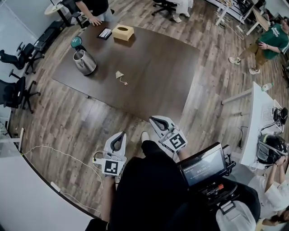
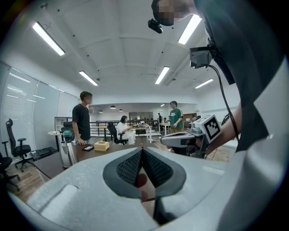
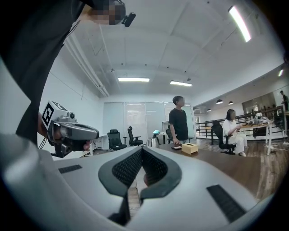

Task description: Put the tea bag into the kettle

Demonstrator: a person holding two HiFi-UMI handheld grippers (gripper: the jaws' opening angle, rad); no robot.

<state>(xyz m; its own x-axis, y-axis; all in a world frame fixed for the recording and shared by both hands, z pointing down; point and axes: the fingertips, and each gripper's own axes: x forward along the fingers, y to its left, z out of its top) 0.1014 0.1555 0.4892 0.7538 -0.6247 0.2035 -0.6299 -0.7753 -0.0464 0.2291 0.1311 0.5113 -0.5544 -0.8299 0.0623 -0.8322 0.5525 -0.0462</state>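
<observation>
The steel kettle (image 1: 84, 62) stands with no lid on the far left part of the dark table (image 1: 158, 72). The white tea bag (image 1: 120, 75) lies with its string on the tabletop, right of the kettle. Both grippers hang well short of the table's near edge, over the wooden floor. My left gripper (image 1: 119, 136) and my right gripper (image 1: 154, 120) are shut with nothing between the jaws. In the left gripper view the closed jaws of the left gripper (image 2: 142, 151) point toward the kettle (image 2: 67, 154). In the right gripper view the right gripper (image 3: 142, 150) points at the table, with the kettle (image 3: 152, 142) far off.
A tan tissue box (image 1: 123, 32), a dark phone (image 1: 104, 33) and a teal-lidded base (image 1: 77, 42) sit at the table's far edge. A person (image 1: 94, 8) stands there with a hand on the table. Office chairs (image 1: 16, 92) stand at left, a white desk (image 1: 257, 122) at right.
</observation>
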